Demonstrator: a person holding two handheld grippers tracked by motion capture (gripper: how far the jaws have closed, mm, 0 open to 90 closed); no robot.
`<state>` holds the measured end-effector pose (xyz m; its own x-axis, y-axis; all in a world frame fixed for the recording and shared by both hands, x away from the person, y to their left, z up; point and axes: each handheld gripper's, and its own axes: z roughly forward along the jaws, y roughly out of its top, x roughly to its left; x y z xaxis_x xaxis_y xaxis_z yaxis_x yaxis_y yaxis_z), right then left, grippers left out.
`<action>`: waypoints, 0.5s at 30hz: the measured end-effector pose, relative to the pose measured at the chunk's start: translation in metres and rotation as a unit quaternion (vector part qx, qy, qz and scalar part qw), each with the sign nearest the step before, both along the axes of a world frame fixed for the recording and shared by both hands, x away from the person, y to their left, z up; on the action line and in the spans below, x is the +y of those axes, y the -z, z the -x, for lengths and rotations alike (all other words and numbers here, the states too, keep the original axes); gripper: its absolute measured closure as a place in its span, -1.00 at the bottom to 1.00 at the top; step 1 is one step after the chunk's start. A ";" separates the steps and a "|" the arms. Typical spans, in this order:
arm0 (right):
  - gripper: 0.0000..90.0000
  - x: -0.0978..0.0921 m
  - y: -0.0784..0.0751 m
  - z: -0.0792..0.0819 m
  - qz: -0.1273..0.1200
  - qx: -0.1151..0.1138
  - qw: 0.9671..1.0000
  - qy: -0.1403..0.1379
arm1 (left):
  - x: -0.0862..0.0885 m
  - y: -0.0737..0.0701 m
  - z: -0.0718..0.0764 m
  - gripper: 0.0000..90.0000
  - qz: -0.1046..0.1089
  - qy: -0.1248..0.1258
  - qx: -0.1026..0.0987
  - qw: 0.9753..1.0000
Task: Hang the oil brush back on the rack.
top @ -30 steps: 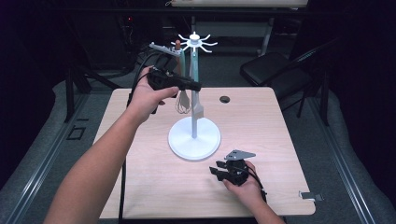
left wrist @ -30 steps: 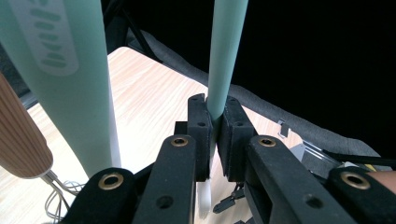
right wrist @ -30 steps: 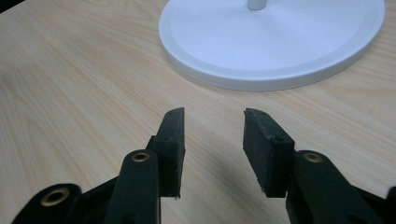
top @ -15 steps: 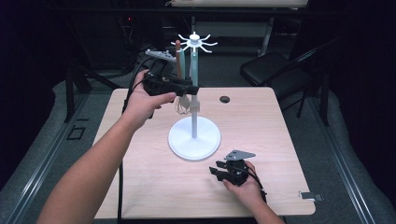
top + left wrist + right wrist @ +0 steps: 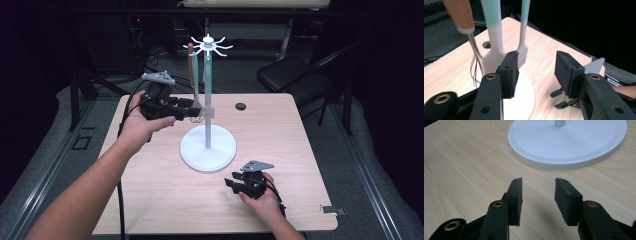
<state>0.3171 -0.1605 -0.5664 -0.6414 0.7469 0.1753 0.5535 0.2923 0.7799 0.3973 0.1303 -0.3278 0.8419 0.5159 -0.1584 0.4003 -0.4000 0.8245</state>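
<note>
On the pale wooden worktop (image 5: 150, 190) stands a white rack (image 5: 208, 148) with hanging utensils, where the left gripper (image 5: 535, 72), jaws open, should centre on the spatula (image 5: 495, 47) before closing, while the right gripper (image 5: 537, 200) rests open.

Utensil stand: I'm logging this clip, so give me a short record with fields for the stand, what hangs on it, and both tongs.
stand: white utensil stand, upright on the wooden table
hanging: whisk with wooden handle; spatula with teal handle
left tongs: open, raised beside the hanging spatula, nothing held
right tongs: open, low over the table near the stand's base
</note>
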 end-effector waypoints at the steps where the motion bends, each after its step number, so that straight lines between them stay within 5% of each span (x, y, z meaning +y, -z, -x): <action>1: 0.29 0.000 0.000 0.000 0.000 0.002 1.000 0.001 | 0.002 0.005 0.001 0.14 0.003 -0.001 0.004 1.000; 15: 0.15 -0.002 -0.001 0.000 0.012 -0.015 1.000 0.009 | 0.041 0.100 0.028 -0.07 -0.015 -0.065 0.022 0.998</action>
